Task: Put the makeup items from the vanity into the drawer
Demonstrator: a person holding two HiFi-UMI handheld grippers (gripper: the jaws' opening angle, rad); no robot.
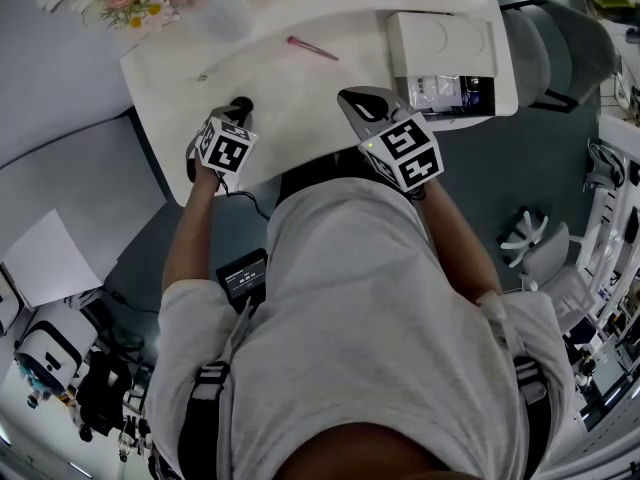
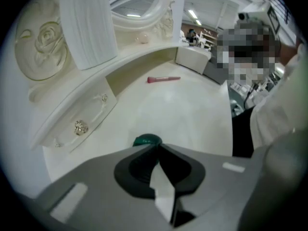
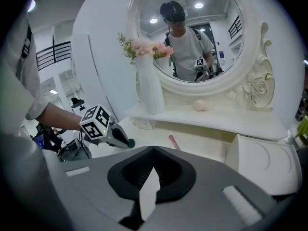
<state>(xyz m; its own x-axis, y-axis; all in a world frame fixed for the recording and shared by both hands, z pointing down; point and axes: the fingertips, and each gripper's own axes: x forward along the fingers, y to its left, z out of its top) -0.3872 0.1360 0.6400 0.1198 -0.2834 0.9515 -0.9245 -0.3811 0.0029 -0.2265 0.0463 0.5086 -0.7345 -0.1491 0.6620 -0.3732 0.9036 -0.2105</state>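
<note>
green item (image 2: 147, 140): small round dark-green piece, right at the tips of the left gripper (image 2: 156, 147); what kind of makeup it is can't be told.
left gripper: jaws nearly together, pinching the green item; points steeply down over the table's left-front part, near the edge. Can't tell if the item rests on the top or hangs just above it.
pink item (image 1: 312, 47): slim pink stick, lying flat on the table further back, roughly between the 2 grippers, well apart from both.
drawer (image 1: 455, 93): pulled open at the table's right end; small things inside, too small to tell.
right gripper (image 3: 153, 150): jaws together, nothing between them; held over the table's front edge near the drawer, tilted down, facing the mirror.
table (image 1: 270, 88): white vanity w/ curved front, top mostly bare.
back shelf (image 3: 226, 121): raised ledge below the mirror.
small drawer (image 2: 89, 119): set in the shelf's front, gold knob (image 2: 80, 127), shut.
sponge (image 3: 200, 105): pale pink, egg-shaped, on the back shelf approx. under the mirror's middle.
vase (image 3: 149, 88): tall, white, ribbed, upright at the shelf's left; holds pink flowers (image 3: 144, 47).
mirror (image 3: 192, 13): round, ornate white frame w/ carved rose at the right; shows a person's reflection.
person (image 1: 380, 308): grey shirt, seen from above in head view, one gripper in each hand.
</note>
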